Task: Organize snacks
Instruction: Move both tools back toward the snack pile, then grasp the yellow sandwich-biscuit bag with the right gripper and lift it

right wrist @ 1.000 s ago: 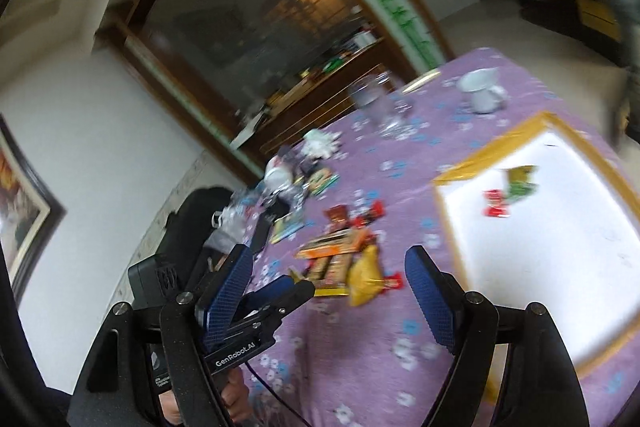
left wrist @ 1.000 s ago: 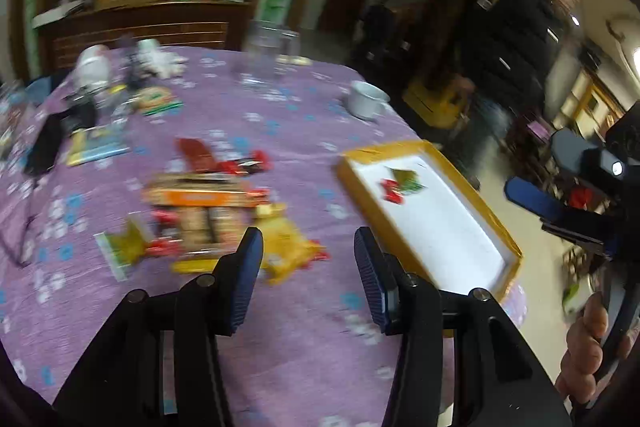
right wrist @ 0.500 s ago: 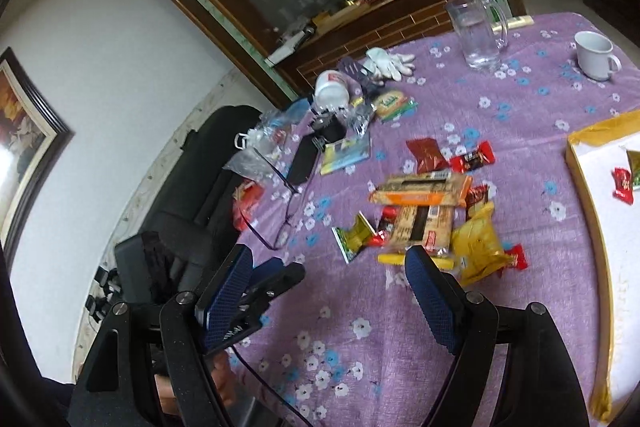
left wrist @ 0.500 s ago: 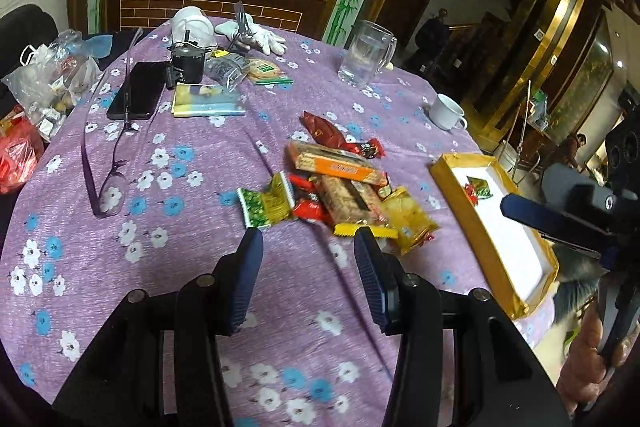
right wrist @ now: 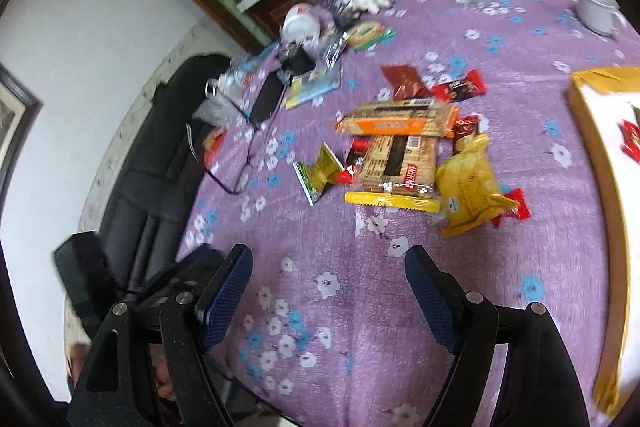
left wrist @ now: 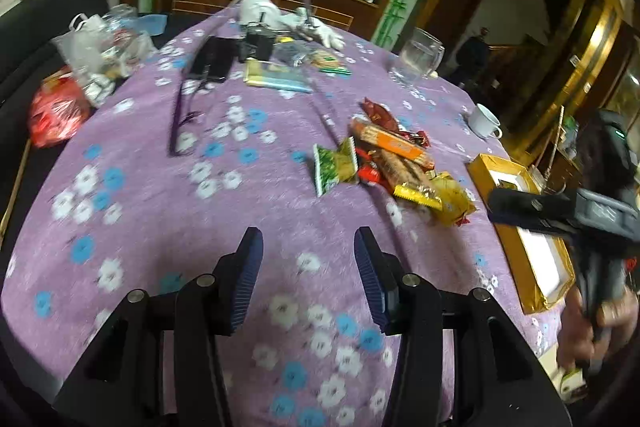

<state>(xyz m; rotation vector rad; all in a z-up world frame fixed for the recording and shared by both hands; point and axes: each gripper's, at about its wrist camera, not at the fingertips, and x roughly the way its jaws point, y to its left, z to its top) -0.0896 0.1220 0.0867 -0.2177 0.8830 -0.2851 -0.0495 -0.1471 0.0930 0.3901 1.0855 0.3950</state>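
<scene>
Swung down nearer the snack pile (right wrist: pixel 408 155) beside the gold box (right wrist: pixel 600 163); left gripper (left wrist: pixel 308 281) gapped narrow, right gripper (right wrist: pixel 328 299) wide, both empty; looked light, crinkly, slippery; best pinched by wrapper edges.

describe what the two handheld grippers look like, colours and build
Both match: the left gripper and right gripper each have two black angular arms joined with round silver bolts. Each arm ends in a flat dark blue pad with a fine ribbed or gridded texture. In the left wrist view the right gripper shows a grey-black body above a pistol-style handle gripped by a hand. No sleeves or cables show clearly.
</scene>
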